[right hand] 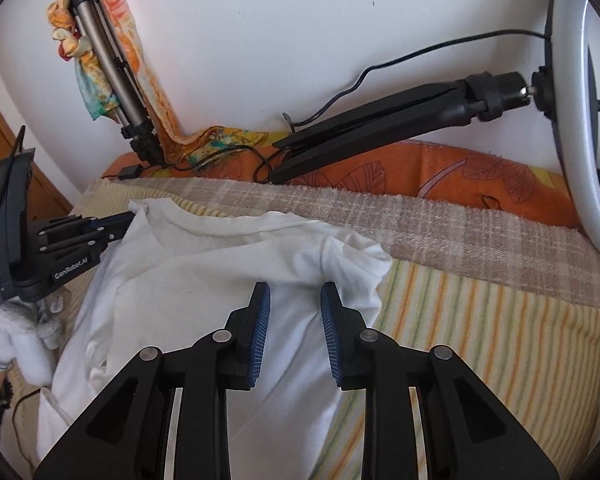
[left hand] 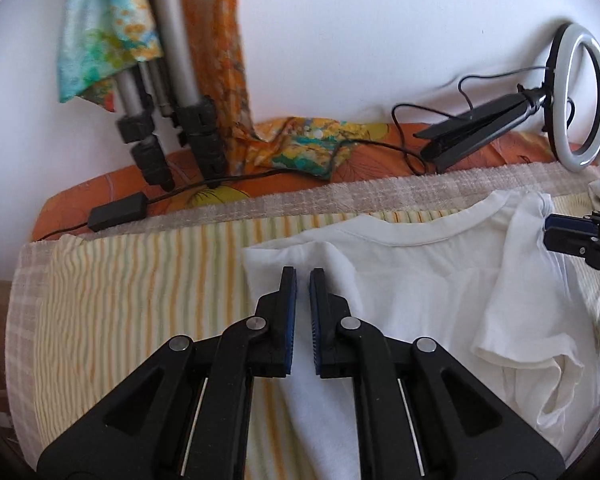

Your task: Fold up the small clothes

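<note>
A white T-shirt (left hand: 420, 280) (right hand: 220, 272) lies neck away from me on a yellow-striped cloth (left hand: 140, 300) (right hand: 480, 320). My left gripper (left hand: 303, 274) hovers over the shirt's left shoulder fold, its pads a narrow gap apart and nothing pinched. In the right wrist view the left gripper (right hand: 131, 216) reaches to the shirt's left edge. My right gripper (right hand: 294, 290) stands open above the rumpled right sleeve, with cloth showing through the gap below it. In the left wrist view the right gripper (left hand: 546, 230) sits beside the sleeve, which is folded inward.
A beige checked blanket (left hand: 340, 196) and an orange cushion (right hand: 460, 172) border the far side. On them lie a ring light (left hand: 580, 96) on a black stand, cables, a power adapter (left hand: 118, 212) and a tripod (left hand: 172, 80) draped with patterned cloth. A gloved hand (right hand: 4, 340) is at the left.
</note>
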Action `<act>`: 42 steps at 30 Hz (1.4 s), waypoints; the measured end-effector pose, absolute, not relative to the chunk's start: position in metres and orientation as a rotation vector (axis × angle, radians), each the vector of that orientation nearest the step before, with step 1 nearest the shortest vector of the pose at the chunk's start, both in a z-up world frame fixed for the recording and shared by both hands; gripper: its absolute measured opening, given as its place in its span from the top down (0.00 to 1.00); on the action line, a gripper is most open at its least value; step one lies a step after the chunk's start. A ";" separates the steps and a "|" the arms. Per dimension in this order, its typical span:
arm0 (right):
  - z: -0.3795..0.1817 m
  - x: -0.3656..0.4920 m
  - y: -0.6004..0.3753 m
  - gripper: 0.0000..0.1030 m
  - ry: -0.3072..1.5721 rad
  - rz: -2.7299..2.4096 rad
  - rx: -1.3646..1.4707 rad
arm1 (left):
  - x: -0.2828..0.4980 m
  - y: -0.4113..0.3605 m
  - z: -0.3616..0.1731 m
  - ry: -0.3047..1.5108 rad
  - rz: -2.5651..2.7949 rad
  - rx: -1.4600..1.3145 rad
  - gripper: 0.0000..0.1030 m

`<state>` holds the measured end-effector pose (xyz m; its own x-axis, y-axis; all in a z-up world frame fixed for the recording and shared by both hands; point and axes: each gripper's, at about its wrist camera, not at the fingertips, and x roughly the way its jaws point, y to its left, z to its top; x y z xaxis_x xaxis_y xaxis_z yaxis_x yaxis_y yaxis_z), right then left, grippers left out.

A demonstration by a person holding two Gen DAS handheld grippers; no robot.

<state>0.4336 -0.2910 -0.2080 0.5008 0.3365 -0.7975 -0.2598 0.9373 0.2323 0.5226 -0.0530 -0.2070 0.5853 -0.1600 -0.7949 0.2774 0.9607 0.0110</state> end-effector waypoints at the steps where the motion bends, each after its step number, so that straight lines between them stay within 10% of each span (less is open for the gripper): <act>1: -0.204 0.433 -0.298 0.75 0.972 0.357 0.104 | 0.522 -0.046 -0.203 0.904 -0.251 0.125 0.77; 4: -0.198 0.429 -0.328 0.70 0.942 0.326 0.202 | 0.525 -0.024 -0.191 0.879 -0.238 0.036 0.58; 19: -0.221 0.459 -0.327 0.68 1.012 0.324 0.303 | 0.561 -0.018 -0.219 0.958 -0.226 -0.118 0.58; 24: -0.220 0.462 -0.315 0.86 1.009 0.353 0.282 | 0.565 -0.027 -0.221 0.949 -0.244 -0.105 0.96; 42: -0.145 0.393 -0.299 0.95 0.880 0.419 0.161 | 0.479 -0.012 -0.153 0.802 -0.315 -0.114 0.98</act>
